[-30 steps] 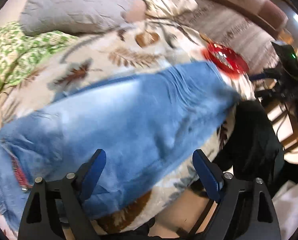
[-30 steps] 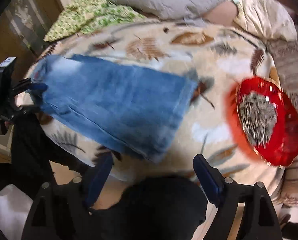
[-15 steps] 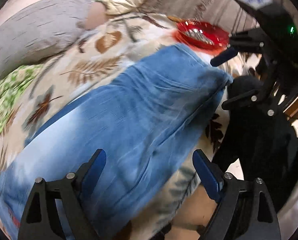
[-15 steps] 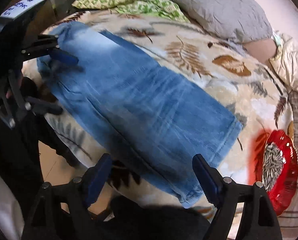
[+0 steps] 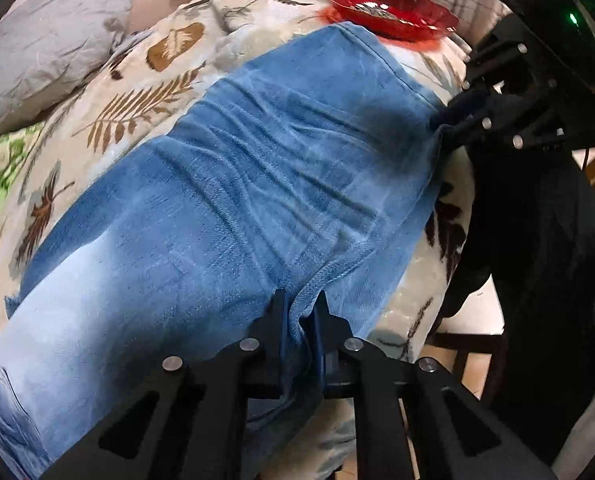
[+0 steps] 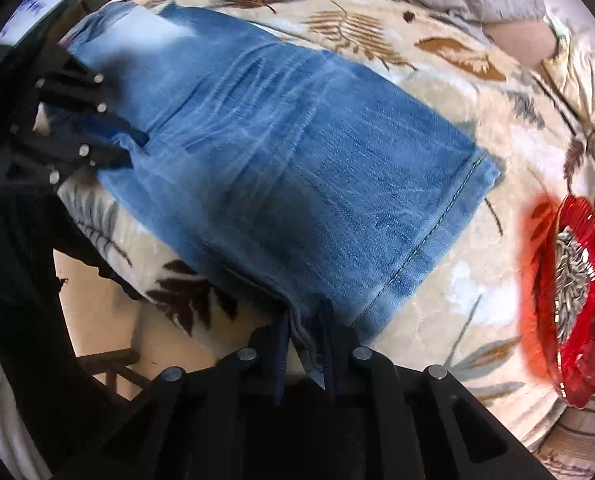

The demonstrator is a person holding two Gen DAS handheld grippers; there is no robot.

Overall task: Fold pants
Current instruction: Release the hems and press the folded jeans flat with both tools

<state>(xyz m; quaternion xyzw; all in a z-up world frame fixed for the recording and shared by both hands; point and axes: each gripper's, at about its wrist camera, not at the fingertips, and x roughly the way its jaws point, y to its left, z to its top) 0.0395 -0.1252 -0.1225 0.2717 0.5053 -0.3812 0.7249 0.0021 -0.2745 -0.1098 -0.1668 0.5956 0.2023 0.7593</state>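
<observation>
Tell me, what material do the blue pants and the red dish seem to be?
Pants: likely denim, matte; faded blue weave, stitched hem. Dish: glass or clear plastic, I cannot tell which; glossy, translucent red, casting a red glow on the blanket.

Home bedroom — leaf-print blanket (image 5: pixel 145 92), pillow (image 5: pixel 53 40)
</observation>
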